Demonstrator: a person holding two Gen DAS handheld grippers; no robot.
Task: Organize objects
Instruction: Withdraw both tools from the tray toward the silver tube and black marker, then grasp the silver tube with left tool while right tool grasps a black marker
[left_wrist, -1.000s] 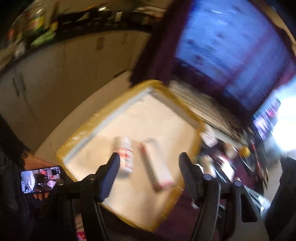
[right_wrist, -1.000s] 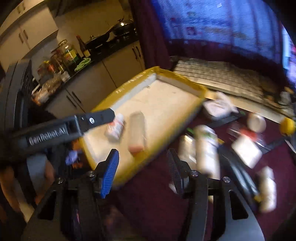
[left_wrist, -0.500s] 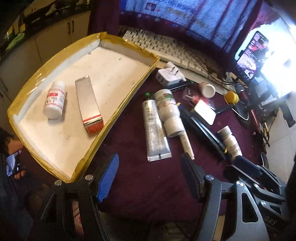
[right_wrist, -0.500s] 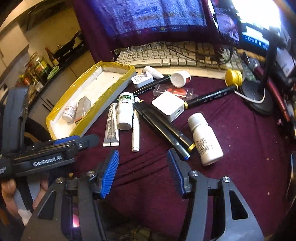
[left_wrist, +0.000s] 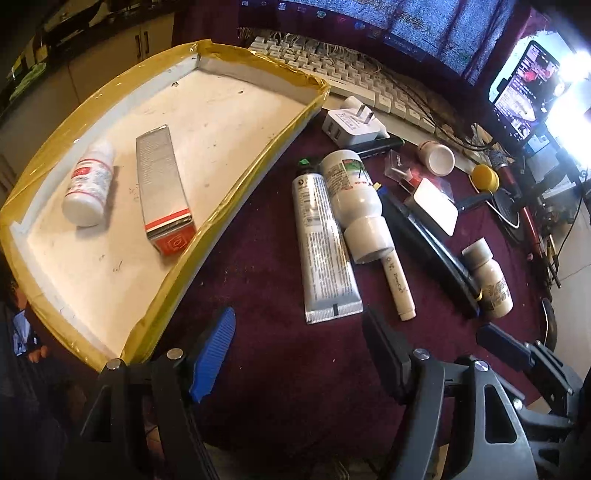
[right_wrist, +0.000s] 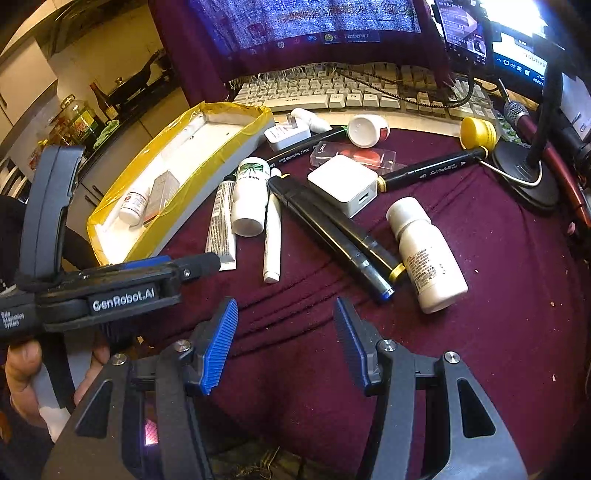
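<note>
Though unheld, tube (left_wrist: 325, 243) just beyond left tongs (left_wrist: 303, 354).

On the maroon cloth (right_wrist: 480, 350) sits 1 yellow-rimmed tray (left_wrist: 229, 210), holding 1 small white bottle (left_wrist: 88, 188) and 1 silver carton (left_wrist: 162, 188). Outside it I count 3 white bottles, 1 silver tube (left_wrist: 325, 243), 2 white chargers, 1 white pen (right_wrist: 272, 236), 1 yellow cap (right_wrist: 478, 133) and 1 keyboard (right_wrist: 332, 96).
</note>
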